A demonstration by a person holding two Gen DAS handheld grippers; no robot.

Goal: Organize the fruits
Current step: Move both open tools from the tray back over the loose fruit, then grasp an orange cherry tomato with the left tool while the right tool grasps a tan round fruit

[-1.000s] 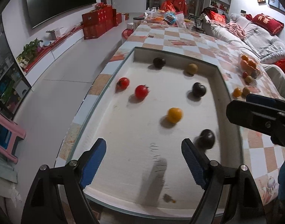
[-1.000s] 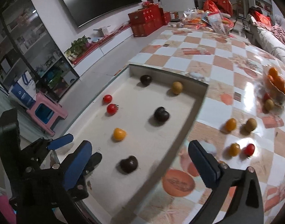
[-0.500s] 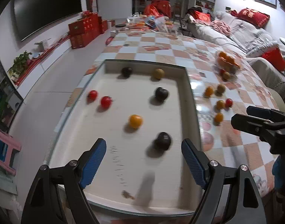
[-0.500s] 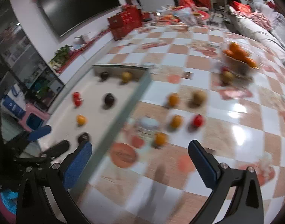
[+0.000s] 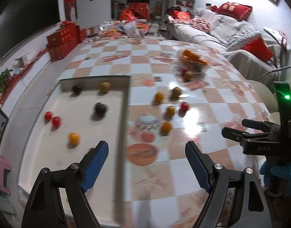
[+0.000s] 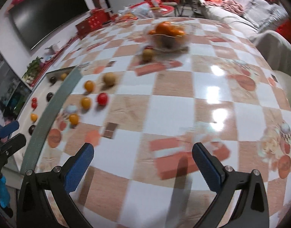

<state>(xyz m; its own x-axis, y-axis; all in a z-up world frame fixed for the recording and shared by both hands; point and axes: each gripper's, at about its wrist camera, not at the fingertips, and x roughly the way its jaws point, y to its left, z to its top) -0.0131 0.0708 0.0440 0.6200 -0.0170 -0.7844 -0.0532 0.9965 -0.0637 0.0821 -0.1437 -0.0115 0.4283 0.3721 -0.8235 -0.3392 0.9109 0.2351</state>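
Observation:
A white tray [image 5: 50,157] on the table's left holds several small fruits: two red tomatoes [image 5: 56,121], an orange one [image 5: 73,138], dark ones [image 5: 100,108] and a brown one [image 5: 105,86]. Loose fruits lie on the checkered tablecloth: orange ones [image 5: 166,127], a red one [image 5: 184,106] and a brown one [image 5: 176,91]. A glass bowl of oranges [image 5: 193,60] stands further back; it also shows in the right wrist view [image 6: 168,34]. My left gripper [image 5: 146,157] is open and empty over the tray's right edge. My right gripper [image 6: 142,161] is open and empty above the cloth, right of the loose fruits [image 6: 102,98].
The checkered table [image 6: 202,95] reaches a sofa [image 5: 231,34] on the right. Bags and clutter [image 5: 130,26] sit at the far end. The floor, red boxes [image 5: 61,43] and a TV [image 5: 21,19] are to the left. The tray's grey rim [image 6: 56,104] separates tray and cloth.
Both grippers have swung to the right, away from the tray and toward the loose fruits and the bowl. Both stay open and empty. No fruit has moved.

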